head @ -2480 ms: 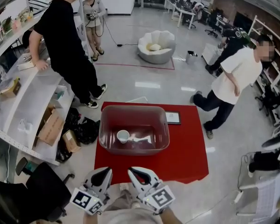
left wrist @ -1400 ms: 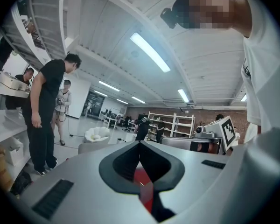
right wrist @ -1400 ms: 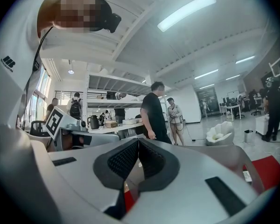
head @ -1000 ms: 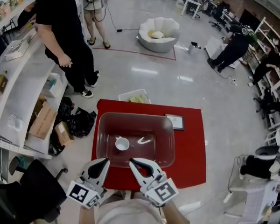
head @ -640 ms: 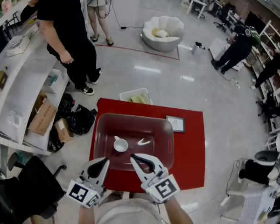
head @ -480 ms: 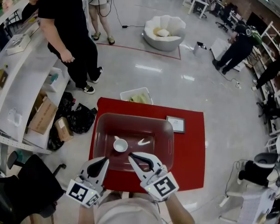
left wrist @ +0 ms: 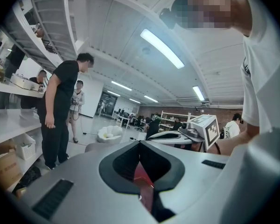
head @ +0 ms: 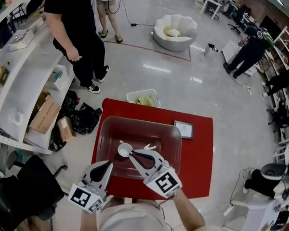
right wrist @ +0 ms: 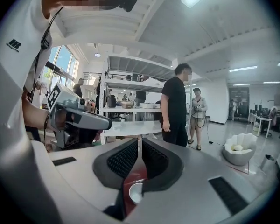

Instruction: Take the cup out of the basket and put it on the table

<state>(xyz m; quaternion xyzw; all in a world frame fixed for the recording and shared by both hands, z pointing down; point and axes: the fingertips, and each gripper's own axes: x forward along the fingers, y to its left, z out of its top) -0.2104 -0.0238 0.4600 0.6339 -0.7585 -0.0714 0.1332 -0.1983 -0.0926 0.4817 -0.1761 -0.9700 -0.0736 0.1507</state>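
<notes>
A small white cup (head: 124, 150) stands upright inside the clear plastic basket (head: 139, 123) on the red table (head: 198, 153). My right gripper (head: 131, 153) reaches over the basket's near rim, its jaws shut with nothing between them, and its tip lies just right of the cup. In the right gripper view the jaws meet at the tip (right wrist: 139, 140), and the cup (right wrist: 134, 193) shows low in the gap behind it. Near the table's front edge, outside the basket, my left gripper (head: 109, 163) is shut and holds nothing; its jaws (left wrist: 140, 143) touch at the tip.
A framed tablet (head: 185, 129) lies on the table right of the basket. A white tray (head: 143, 99) of green items sits on the floor beyond the table. Left are a white shelf counter (head: 19, 95), boxes, black bags (head: 84, 117) and a standing person (head: 74, 28).
My right gripper has moved forward over the basket's near rim toward the cup, jaws still together. The left gripper has hardly moved. The head view has shifted slightly.
</notes>
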